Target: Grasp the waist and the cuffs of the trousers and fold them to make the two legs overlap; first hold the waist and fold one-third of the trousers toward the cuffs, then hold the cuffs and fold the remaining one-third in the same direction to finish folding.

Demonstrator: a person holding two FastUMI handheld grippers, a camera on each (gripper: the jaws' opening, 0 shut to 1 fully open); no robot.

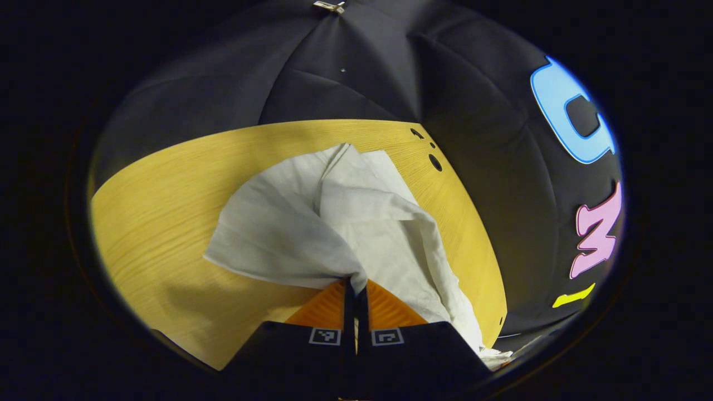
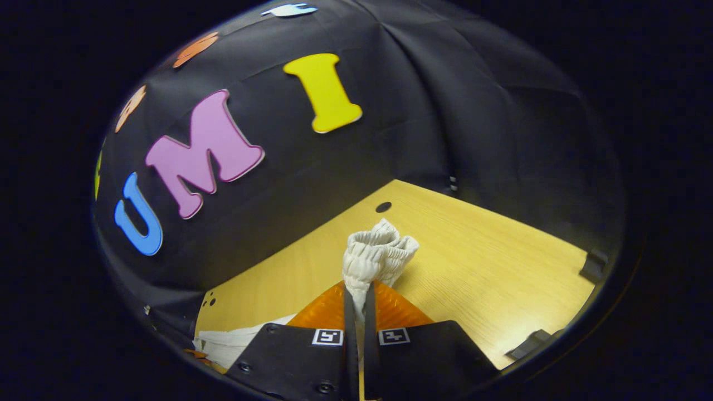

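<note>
While the wooden table [image 1: 167, 223] spreads ahead of both tools, the pale, creased trousers [image 1: 312, 228] lie bunched on it, fanning forward from the left gripper [image 1: 355, 287], whose fingers are clenched on a gathered fold. In the right gripper view, the right gripper [image 2: 359, 303] is clamped on a ribbed, puckered band of the trousers standing up just past its tips.

Table [image 1: 156, 223]: yellow wood-grain top, lit, round holes near far corner.
Wall [image 1: 345, 83]: black cloth, creased, close behind table.
Clip [image 1: 330, 6]: metal, at top of cloth.
</note>
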